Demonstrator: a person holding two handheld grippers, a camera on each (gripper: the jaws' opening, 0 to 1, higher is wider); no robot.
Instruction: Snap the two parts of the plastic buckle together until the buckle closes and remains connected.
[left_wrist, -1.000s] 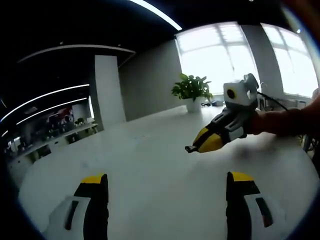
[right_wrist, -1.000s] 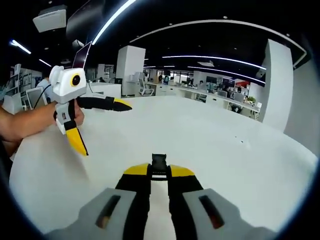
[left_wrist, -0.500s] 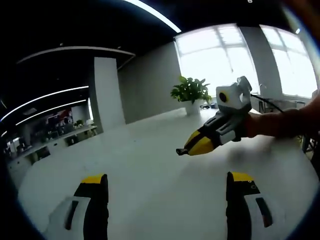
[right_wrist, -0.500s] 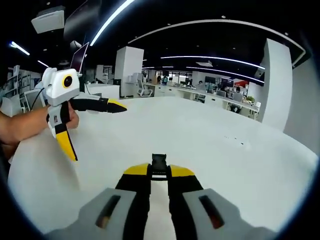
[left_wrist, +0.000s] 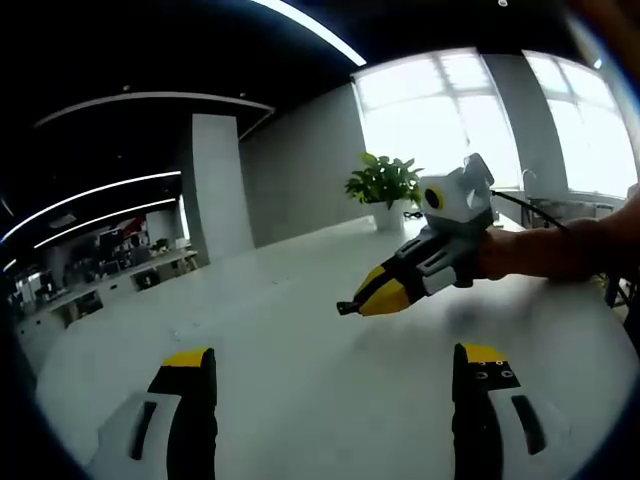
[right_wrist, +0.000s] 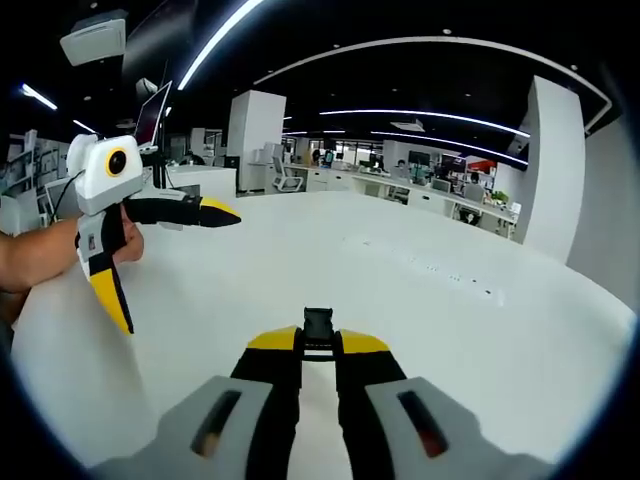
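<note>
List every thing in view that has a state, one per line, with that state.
left gripper: open, jaws spread wide, holding nothing.
right gripper: shut on a small black buckle part.
buckle part: pinched at the right gripper's tips, not joined to any other part.
white table: bare where it shows.
potted plant: upright at the table's far end.

black buckle part (right_wrist: 318, 327), white table (right_wrist: 420, 300) — yellow-tipped fingers (right_wrist: 275, 340)

Each hand-held gripper (right_wrist: 318, 342): yellow-tipped black jaws, white/grey body w/ dark slots; bare forearm (left_wrist: 545, 250).
</note>
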